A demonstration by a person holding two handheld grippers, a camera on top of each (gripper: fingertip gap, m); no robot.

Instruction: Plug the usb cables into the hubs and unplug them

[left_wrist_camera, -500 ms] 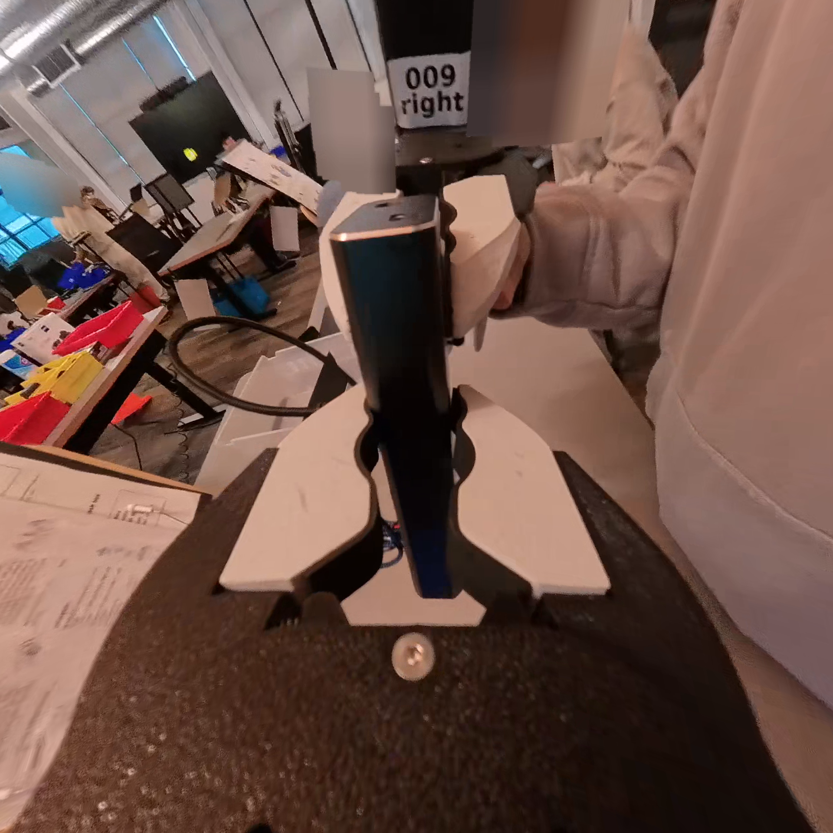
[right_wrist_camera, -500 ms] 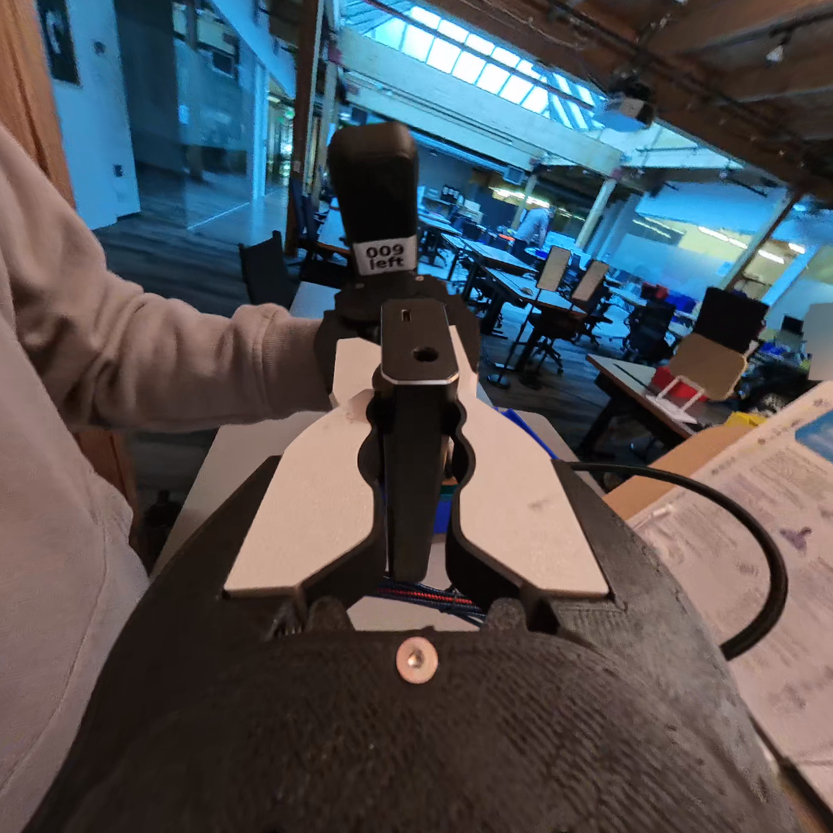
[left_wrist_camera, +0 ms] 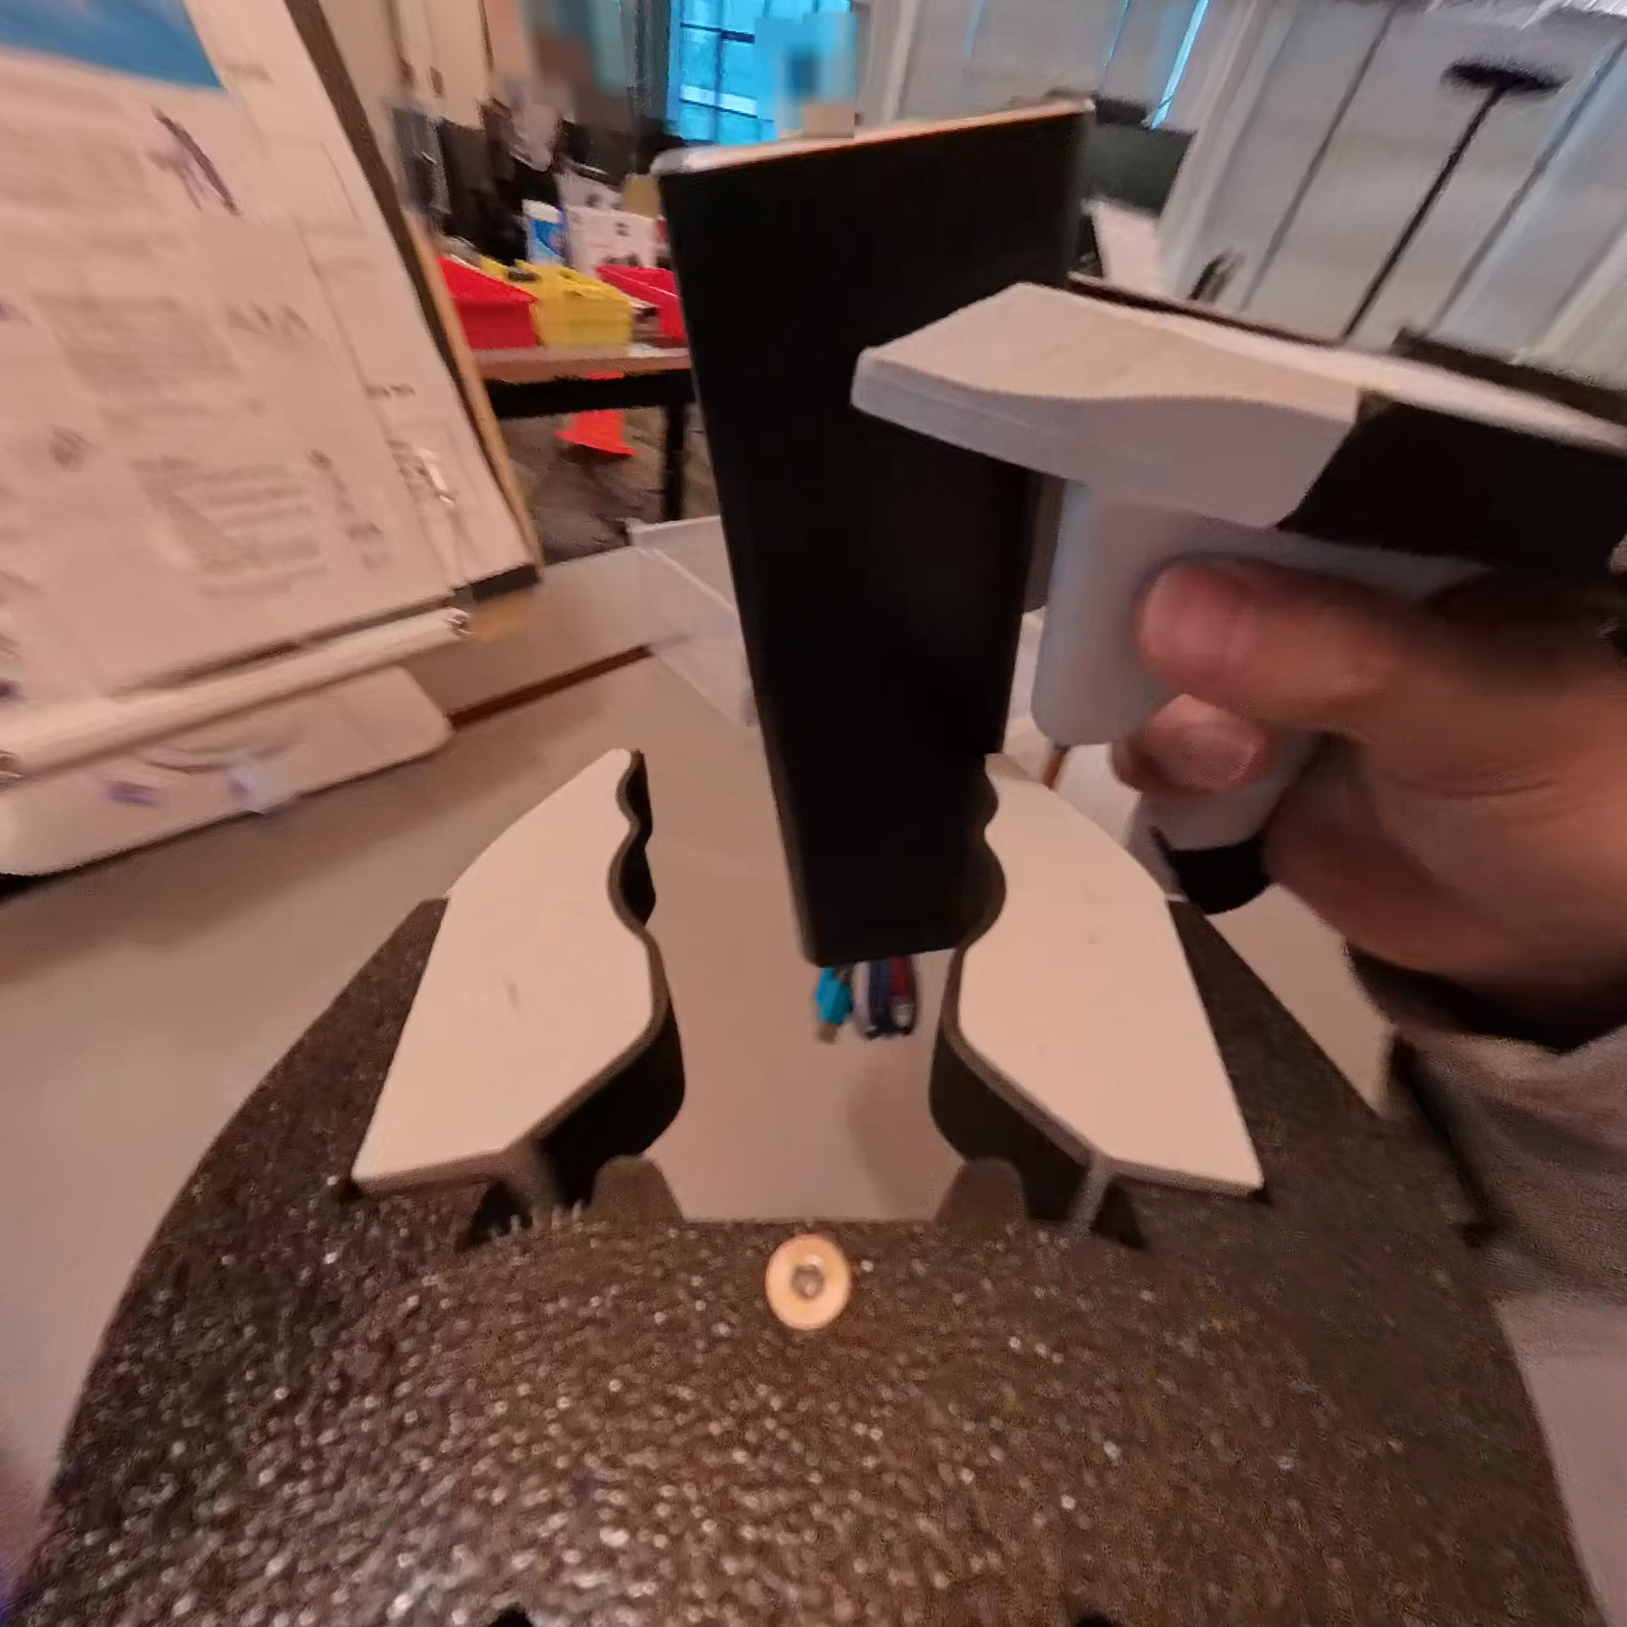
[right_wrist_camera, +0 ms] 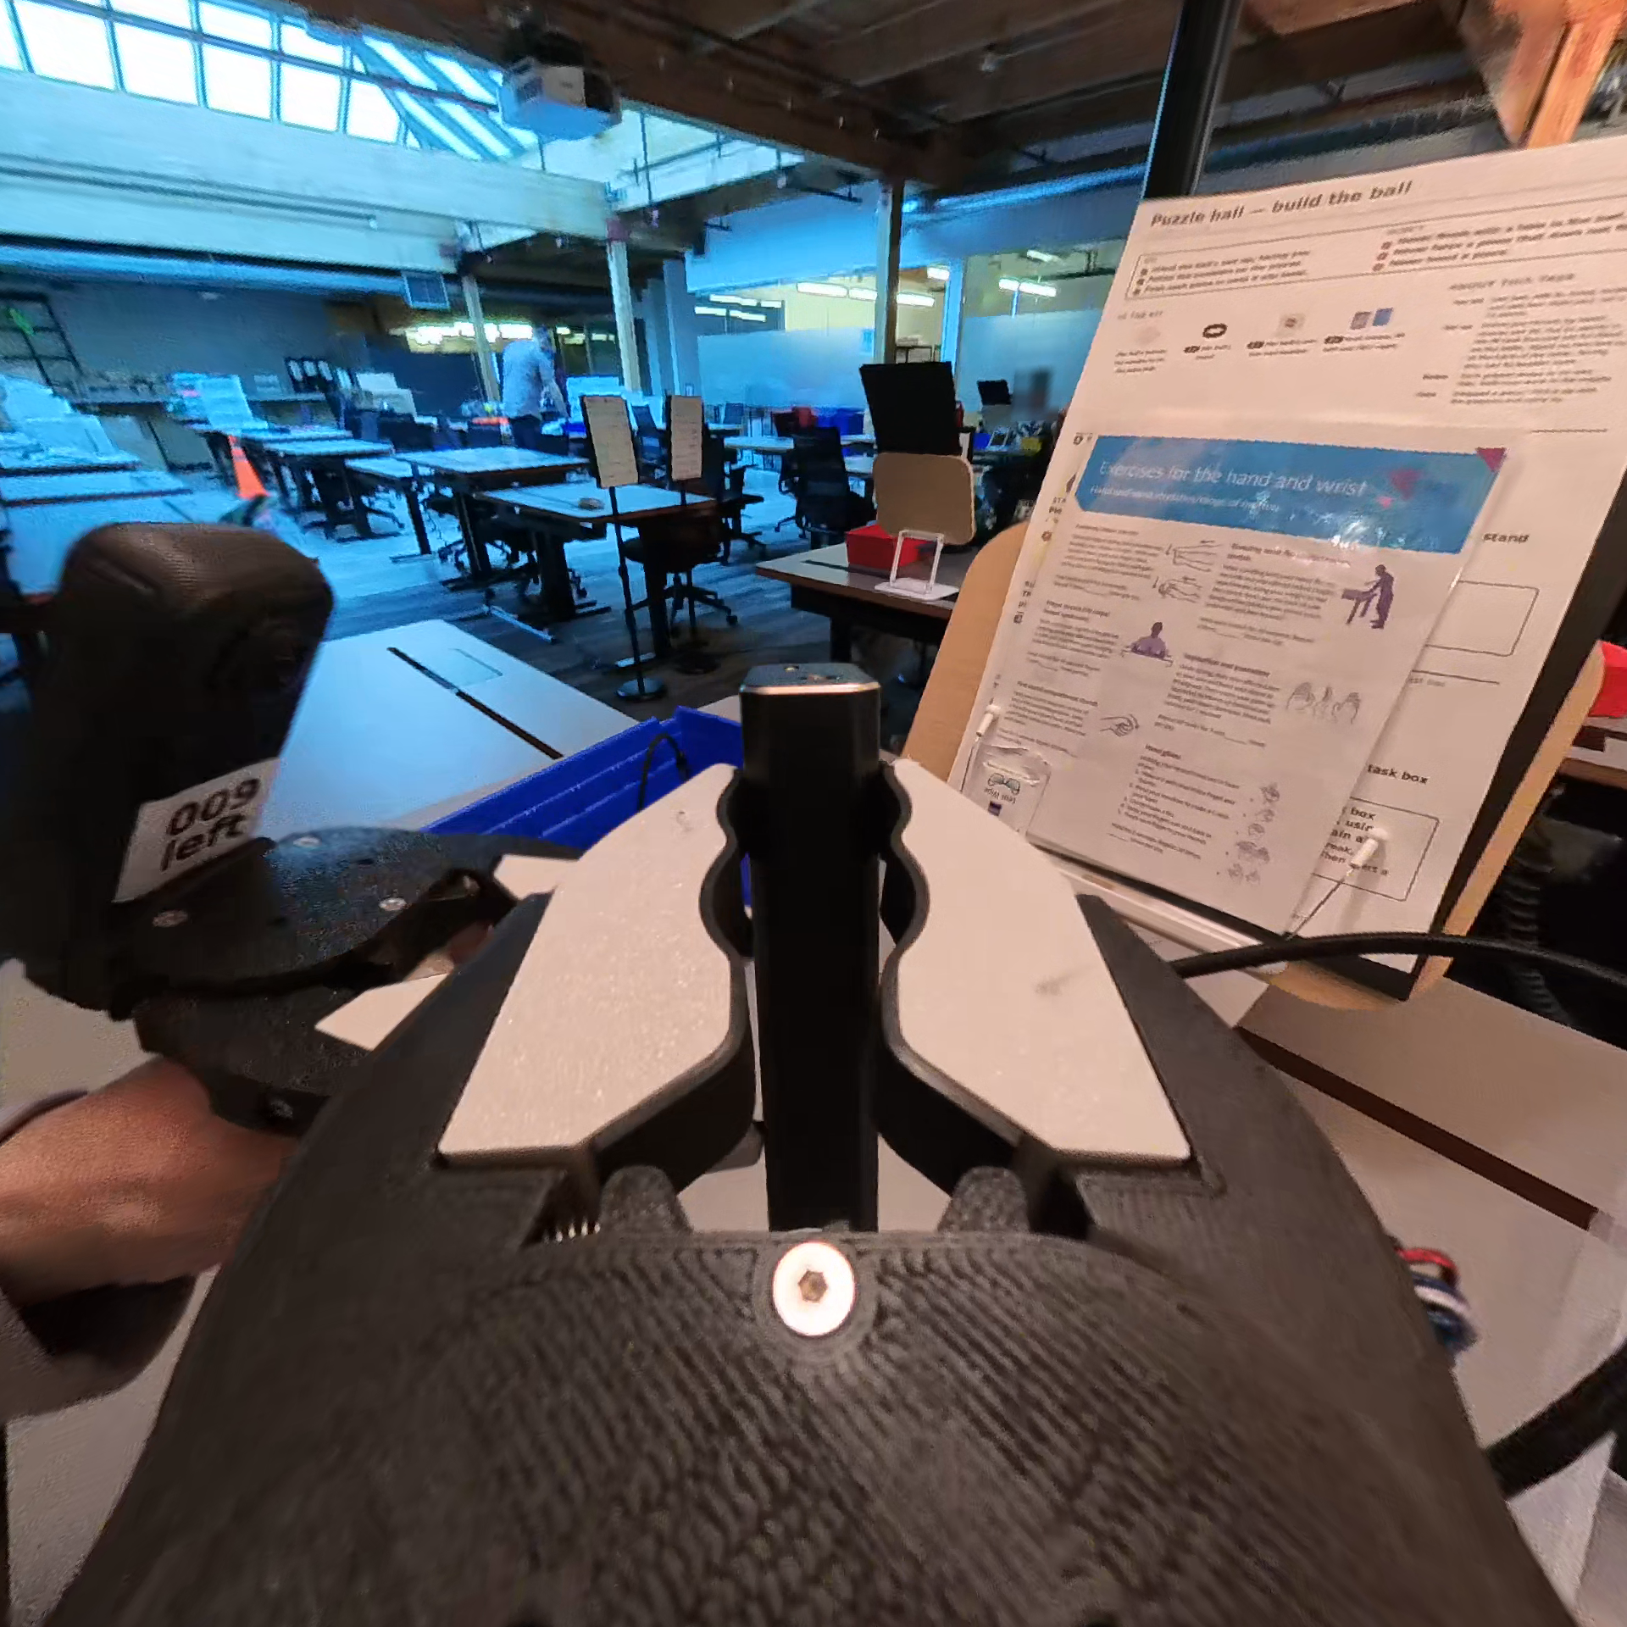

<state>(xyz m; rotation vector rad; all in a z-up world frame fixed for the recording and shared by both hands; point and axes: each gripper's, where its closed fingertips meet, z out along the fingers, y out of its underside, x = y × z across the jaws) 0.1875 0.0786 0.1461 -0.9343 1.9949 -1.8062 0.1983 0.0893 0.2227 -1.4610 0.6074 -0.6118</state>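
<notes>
Right tongs (right_wrist_camera: 810,845): clamped on the black hub (right_wrist_camera: 810,924), both pale pads pressed to its flanks, hub upright between them with its metal-rimmed end cap on top.
Left tongs (left_wrist_camera: 806,845): spread apart, gripping nothing; the right pad sits close against the hub's (left_wrist_camera: 867,563) lower edge, the left pad well clear of it (contact on the right side too blurred to settle).
Hub, from the left wrist: broad dark face turned to the camera, standing tall between the open pads, held from the right by the other tool's grey finger (left_wrist_camera: 1109,405).
Cable ends (left_wrist_camera: 867,1004): teal, blue and red plugs hanging just under the hub's lower end, above the pale table (left_wrist_camera: 176,1012).
Hand (left_wrist_camera: 1373,775): wrapped round the right tool's grey grip, at the right of the left wrist view.
Left tool body (right_wrist_camera: 185,757), from the right wrist: low at left, beside the right tongs, black with a white sticker.
Blue bin (right_wrist_camera: 607,775): just behind the tongs, a thin black wire in it.
Black cable (right_wrist_camera: 1409,946): running right along the table, under the board.
Board with printed sheets (right_wrist_camera: 1303,563): leaning at the right, just past the hub.
Red and yellow bins (left_wrist_camera: 546,308): on a far table (blurred).
</notes>
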